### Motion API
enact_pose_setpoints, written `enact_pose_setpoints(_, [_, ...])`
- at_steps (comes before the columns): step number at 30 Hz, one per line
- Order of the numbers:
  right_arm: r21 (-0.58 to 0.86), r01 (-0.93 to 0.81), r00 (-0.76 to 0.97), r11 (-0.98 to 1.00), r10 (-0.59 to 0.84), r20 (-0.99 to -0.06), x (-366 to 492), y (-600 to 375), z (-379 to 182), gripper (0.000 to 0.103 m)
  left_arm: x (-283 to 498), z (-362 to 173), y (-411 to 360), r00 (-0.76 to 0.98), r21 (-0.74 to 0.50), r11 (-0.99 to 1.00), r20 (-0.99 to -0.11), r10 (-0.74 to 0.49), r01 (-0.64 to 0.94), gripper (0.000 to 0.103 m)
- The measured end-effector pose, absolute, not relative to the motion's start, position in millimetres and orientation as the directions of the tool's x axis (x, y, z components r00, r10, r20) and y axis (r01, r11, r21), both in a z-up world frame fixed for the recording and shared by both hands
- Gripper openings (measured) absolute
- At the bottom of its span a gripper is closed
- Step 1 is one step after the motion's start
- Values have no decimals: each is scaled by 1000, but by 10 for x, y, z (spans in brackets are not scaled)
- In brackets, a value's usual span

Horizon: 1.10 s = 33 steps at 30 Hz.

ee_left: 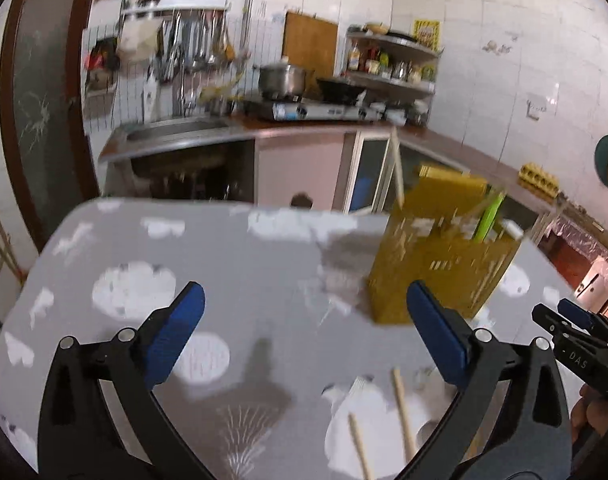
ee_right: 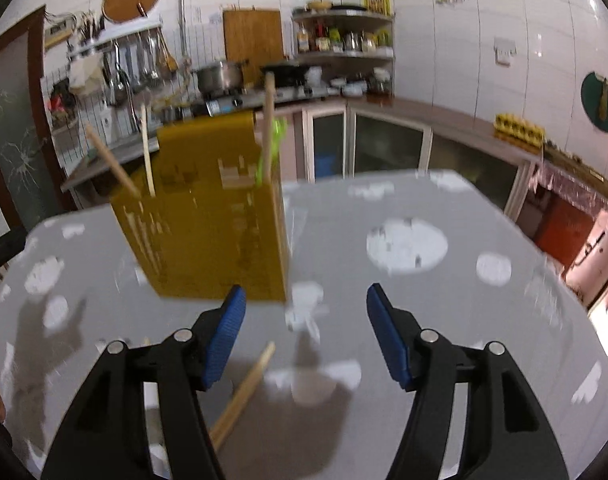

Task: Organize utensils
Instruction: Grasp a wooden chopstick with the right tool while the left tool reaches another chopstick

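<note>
Right now both my grippers hang above the table [ee_right: 444,320] with nothing in them: the left gripper [ee_left: 304,320] has its blue pads spread wide, and the right gripper [ee_right: 306,332] is spread too, a little less wide. As I judge it, the step in hand is fetching the next loose stick for the yellow holder [ee_right: 212,220].

In the left view two wooden chopsticks [ee_left: 402,412] lie at about five o'clock, just beneath my right-hand pad, on a white patch of the cloth. In the right view another wooden pair [ee_right: 244,392] lies at seven o'clock, running under my left finger. I would bring one gripper down so its pads straddle a stick across its width, near the middle, then close slowly; thin round wood can roll or tip out of a pinch near the end. Both views are blurred, so I would steady myself first.

The holder stands upright on the table, at two o'clock in the left view and eleven o'clock in the right. It already holds several pale wooden sticks [ee_right: 268,128] and something bright green [ee_left: 489,216], all leaning above its rim. Its perforated wall hides how full it is lower down.
</note>
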State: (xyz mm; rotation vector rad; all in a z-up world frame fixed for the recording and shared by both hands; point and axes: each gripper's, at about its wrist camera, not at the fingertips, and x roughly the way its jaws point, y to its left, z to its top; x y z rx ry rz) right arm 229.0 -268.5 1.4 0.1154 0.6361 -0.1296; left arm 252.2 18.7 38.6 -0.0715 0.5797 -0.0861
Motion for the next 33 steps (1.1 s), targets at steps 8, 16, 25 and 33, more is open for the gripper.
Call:
enact_pose_setpoints(8, [72,182,732,981,-86,-675,2302,-2590,-419,62,2481,-89,42,771,-65,996,-630,-88,61,98])
enact_pose_setpoints(16, [68,187,715,980,-88,-694,2359,-2532,-479,62,2458,-314,-90,733,-48,997,-676,-79,63,98])
enact_pose_setpoints(25, [84,187,677,979,-66,-733,2534,-2411,-559,49,2468,-547,-213,652,-57,996,-753,-91,73,89])
enact_pose_setpoints(33, [110,194,635,975,-39,-772,2641,-2409,-644,17,2446,-624,-301,604,-61,993,-790,-108,98,68])
